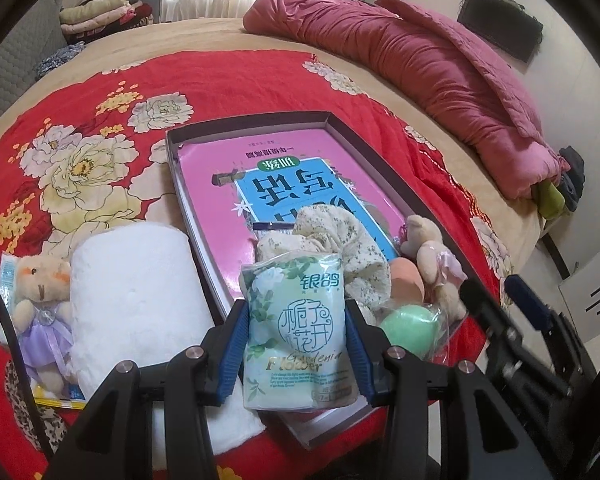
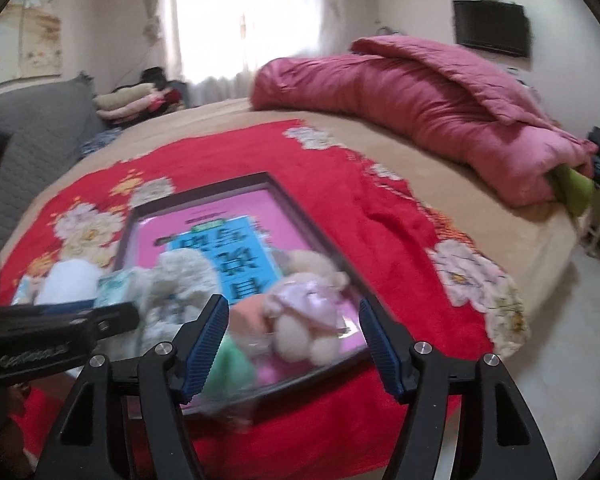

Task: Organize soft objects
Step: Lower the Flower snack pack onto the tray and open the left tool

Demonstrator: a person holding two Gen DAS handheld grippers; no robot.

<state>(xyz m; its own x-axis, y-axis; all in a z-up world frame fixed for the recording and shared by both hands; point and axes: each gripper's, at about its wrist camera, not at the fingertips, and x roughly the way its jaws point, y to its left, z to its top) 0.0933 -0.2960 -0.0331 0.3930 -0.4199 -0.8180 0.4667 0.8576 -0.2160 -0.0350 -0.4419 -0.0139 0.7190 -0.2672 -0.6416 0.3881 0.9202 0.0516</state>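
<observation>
The near end of the box (image 1: 188,184) on the bed is already crowded: a cloth (image 1: 340,248), a pink-dressed bear (image 1: 432,256), a peach ball (image 1: 406,276) and a green ball (image 1: 408,324) are heaped there. Dropped onto that heap, the tissue pack (image 1: 296,328) could slide over the rim onto the red quilt (image 1: 220,80); the far end is free. The left hand-held gripper (image 1: 296,344) clamps the pack at both sides, above the box's near edge. The right hand-held gripper (image 2: 292,344) is spread wide and empty, with the bear just beyond its fingers, untouched. A towel roll (image 1: 136,296) and a second bear (image 1: 40,284) lie outside the box, near its left edge.
</observation>
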